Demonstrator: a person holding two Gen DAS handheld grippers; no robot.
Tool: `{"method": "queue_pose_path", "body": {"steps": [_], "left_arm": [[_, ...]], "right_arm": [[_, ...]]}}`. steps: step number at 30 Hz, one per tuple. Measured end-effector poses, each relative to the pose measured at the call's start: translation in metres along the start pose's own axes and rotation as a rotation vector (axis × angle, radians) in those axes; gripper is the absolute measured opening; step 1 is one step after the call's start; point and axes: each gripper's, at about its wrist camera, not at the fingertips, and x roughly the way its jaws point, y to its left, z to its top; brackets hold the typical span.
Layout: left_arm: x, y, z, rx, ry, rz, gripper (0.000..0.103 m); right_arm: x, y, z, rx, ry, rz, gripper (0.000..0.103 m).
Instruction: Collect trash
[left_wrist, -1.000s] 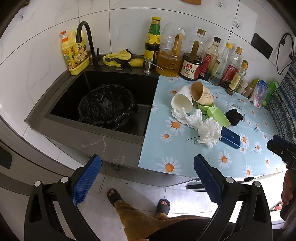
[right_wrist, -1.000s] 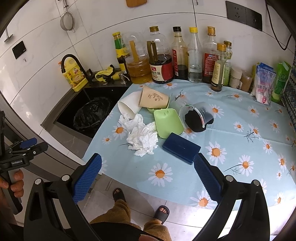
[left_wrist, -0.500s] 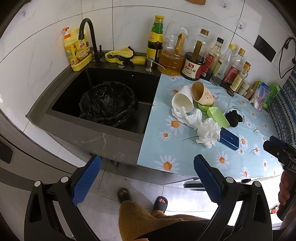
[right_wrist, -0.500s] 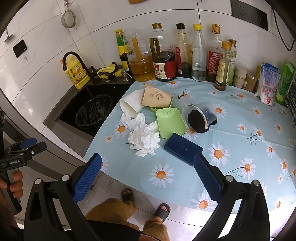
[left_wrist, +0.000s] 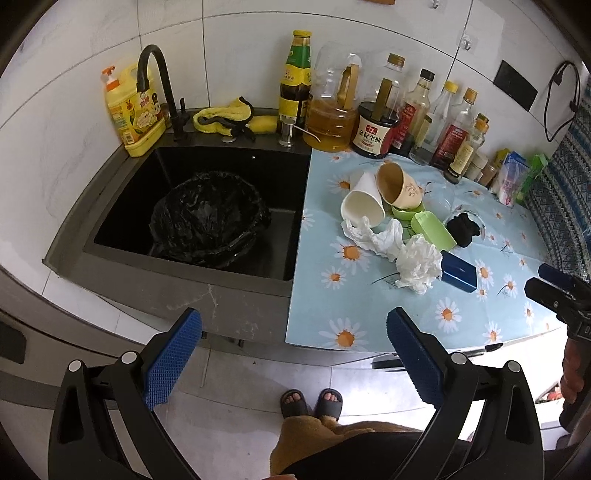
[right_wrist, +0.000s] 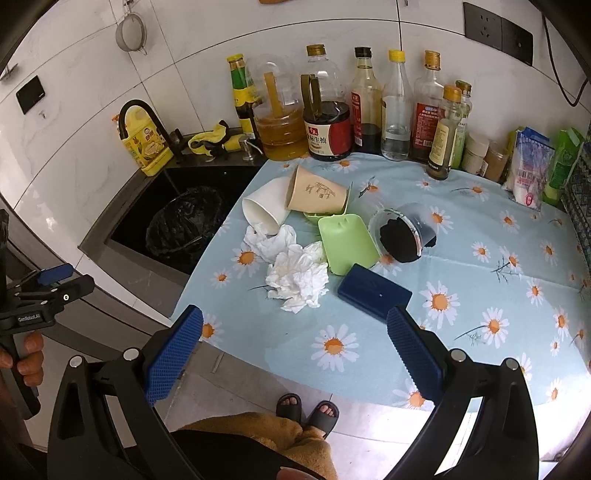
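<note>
On the counter, under a daisy-print cloth (right_wrist: 480, 295), spread with litter beside a dark sink (left_wrist: 236, 162). Inside the sink, a bin lined with a black bag (left_wrist: 208, 218), mouth open. Along the tiled wall, a row of oil and sauce bottles (right_wrist: 365, 107). Near the cloth's sink-side edge, heaped close together: a green tray (right_wrist: 347, 243), lying against a toppled clear tub with something black inside (right_wrist: 402, 232); a tan paper cup (right_wrist: 317, 192) and a white paper cup (right_wrist: 264, 210), both on their sides and touching; crumpled white tissues (right_wrist: 295, 273) just in front; a dark blue box (right_wrist: 373, 291) beside the tissues. Held off the counter's front edge, above the floor: left gripper (left_wrist: 293, 358) spread wide, nothing between its blue pads; right gripper (right_wrist: 295, 356) likewise wide and empty.
</note>
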Motion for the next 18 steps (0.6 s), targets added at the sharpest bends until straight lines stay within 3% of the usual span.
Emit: {"method": "queue_pose_path", "body": {"steps": [12, 18], "left_arm": [[0.027, 0.011, 0.009, 0.06, 0.04, -0.099, 0.097], [0.044, 0.006, 0.006, 0.062, 0.057, -0.152, 0.097]], "right_arm": [[0.009, 0.0, -0.002, 0.032, 0.048, -0.074, 0.099], [0.027, -0.012, 0.003, -0.023, 0.117, -0.053, 0.099]]}}
